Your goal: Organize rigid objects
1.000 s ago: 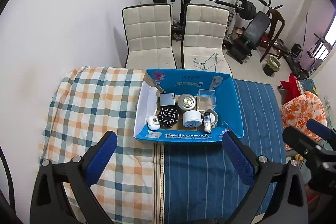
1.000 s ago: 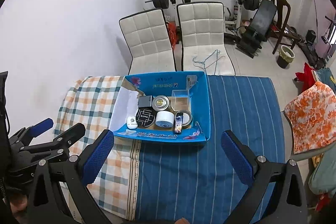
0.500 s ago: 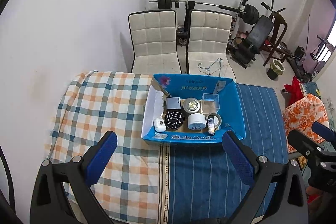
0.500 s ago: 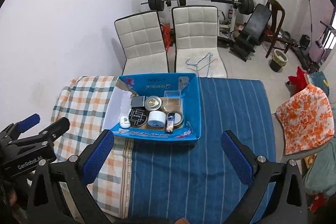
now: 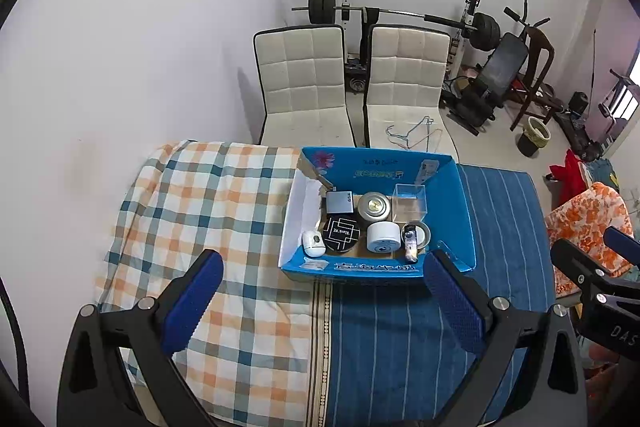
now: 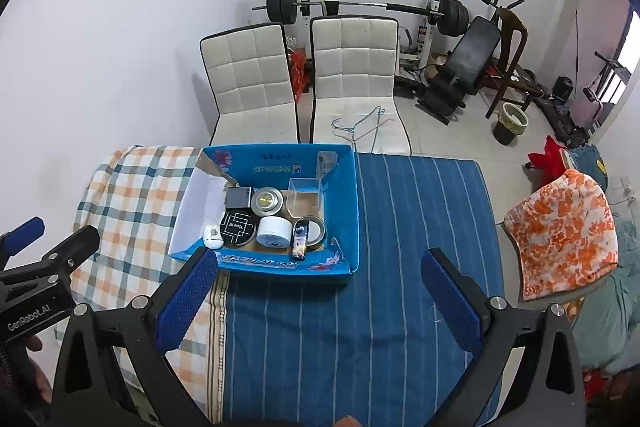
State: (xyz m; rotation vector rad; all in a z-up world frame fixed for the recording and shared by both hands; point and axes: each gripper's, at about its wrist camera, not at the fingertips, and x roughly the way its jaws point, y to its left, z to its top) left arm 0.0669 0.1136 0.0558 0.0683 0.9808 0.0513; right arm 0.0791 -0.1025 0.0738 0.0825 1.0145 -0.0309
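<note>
Both claws wide and holding nothing: left claw (image 5: pixel 322 297), right claw (image 6: pixel 318 293), high above the near edge of the table (image 6: pixel 360 327). Best lowered slowly toward the blue box (image 5: pixel 464 211) near the far edge, its rigid objects inside: white cylinder (image 5: pixel 383 237), black round tin (image 5: pixel 341 233), clear case (image 5: pixel 409 202). One item at a time, clear of the walls.

Left gripper (image 5: pixel 324 297) and right gripper (image 6: pixel 318 293), black frames, blue textured pads, silver screws, white lettering
</note>
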